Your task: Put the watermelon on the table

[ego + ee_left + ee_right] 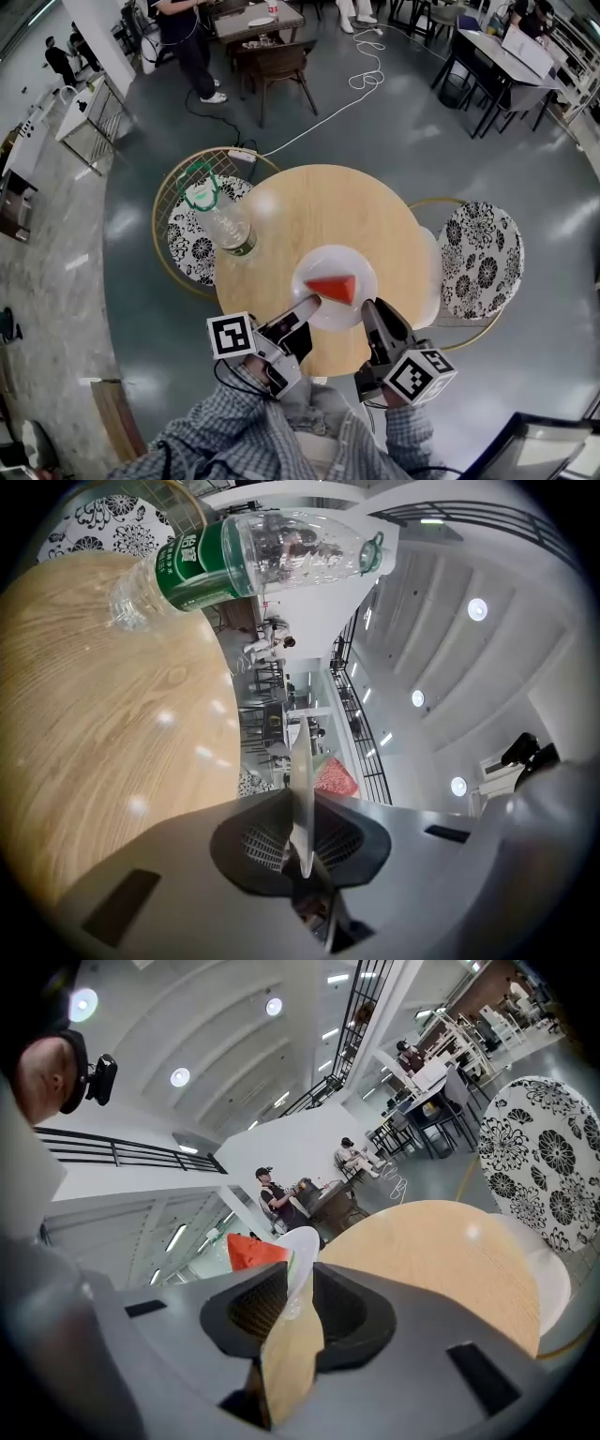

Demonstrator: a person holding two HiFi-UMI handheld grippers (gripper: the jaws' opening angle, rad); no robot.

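A red wedge of watermelon (333,288) lies on a white plate (319,267) near the front edge of the round wooden table (309,202). My left gripper (307,306) is shut on the plate's left rim, my right gripper (367,311) on its right rim. In the left gripper view the plate (300,789) runs edge-on between the jaws of the left gripper (301,829), with the watermelon (336,775) beyond. In the right gripper view the plate (302,1246) sits pinched in the right gripper (298,1288), the watermelon (253,1251) to its left. Whether the plate rests on the table I cannot tell.
A clear plastic bottle (225,225) with a green label stands at the table's left edge, also seen as the bottle (253,550) in the left gripper view. Floral-cushioned chairs flank the table, the left chair (187,239) and the right chair (483,258). A white cable (361,80) crosses the floor behind.
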